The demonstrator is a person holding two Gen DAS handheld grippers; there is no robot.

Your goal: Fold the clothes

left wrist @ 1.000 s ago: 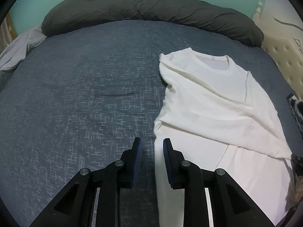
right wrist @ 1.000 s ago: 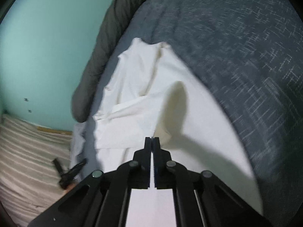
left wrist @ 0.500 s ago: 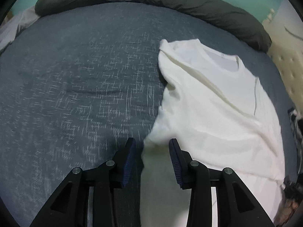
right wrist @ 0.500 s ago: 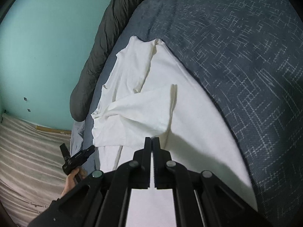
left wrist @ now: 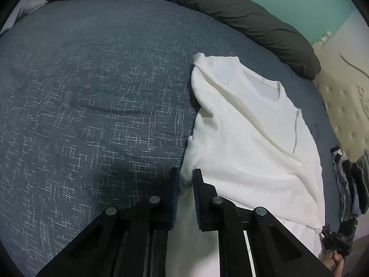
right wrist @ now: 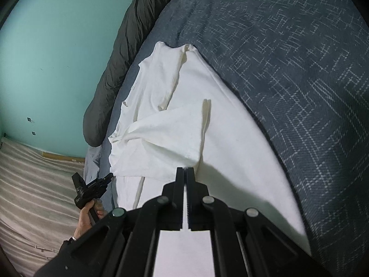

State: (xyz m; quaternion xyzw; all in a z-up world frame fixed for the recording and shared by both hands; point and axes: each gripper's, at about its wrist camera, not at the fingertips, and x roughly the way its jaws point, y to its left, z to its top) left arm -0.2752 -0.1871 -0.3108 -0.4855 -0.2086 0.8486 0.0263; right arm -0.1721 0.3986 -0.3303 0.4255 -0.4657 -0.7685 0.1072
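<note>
White shirt (left wrist: 249,138) on the bed (left wrist: 92,92), both grippers at its edges.

The left gripper (left wrist: 185,180) has its jaws closing, narrow, with the shirt's side edge between them. The right gripper (right wrist: 185,173) has its jaws pressed together on the shirt's white cloth, which lies flat under and ahead of them.

No legible text, label, brand, number or sign on anything in view

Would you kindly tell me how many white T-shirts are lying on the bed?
1: a white cotton T-shirt lies partly folded on the dark blue patterned bedcover, near its edge, collar towards the long grey pillow.
</note>
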